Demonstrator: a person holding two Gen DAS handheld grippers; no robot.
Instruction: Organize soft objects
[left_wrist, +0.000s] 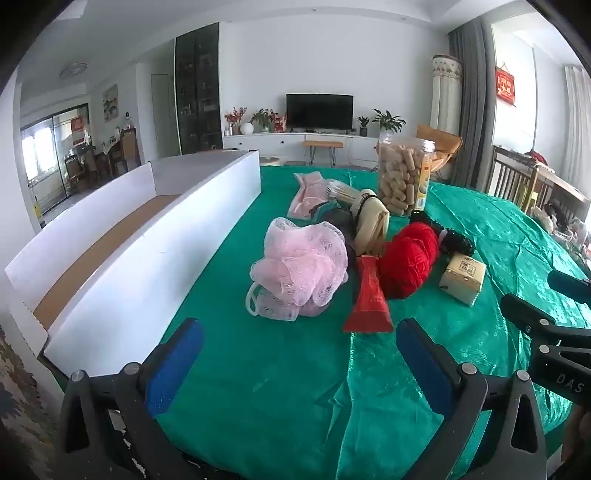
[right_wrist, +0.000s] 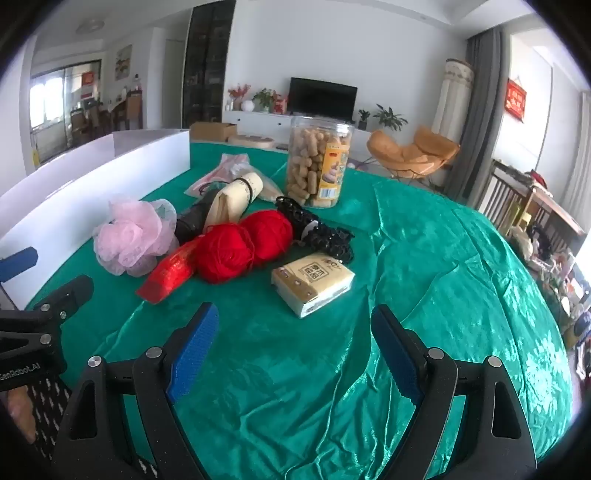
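Both claws, left (left_wrist: 299, 363) and right (right_wrist: 295, 350), are hovering wide and empty; the left should be squeezing the pouf (left_wrist: 301, 264) at mid-frame gently before boxing it.

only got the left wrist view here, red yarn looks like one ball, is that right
Observer: No. The right wrist view shows the red yarn as two balls side by side, touching.
Operator: whats the black stuff behind it
Observer: A black beaded or lacy bundle lying between the yarn and the snack jar.
Operator: is the tissue pack clear of it
Observer: Not quite. The tissue pack has its far edge right at that bundle, but it is apart from the yarn.
Operator: right tool holding anything
Observer: No, the right tool is open over bare green cloth.
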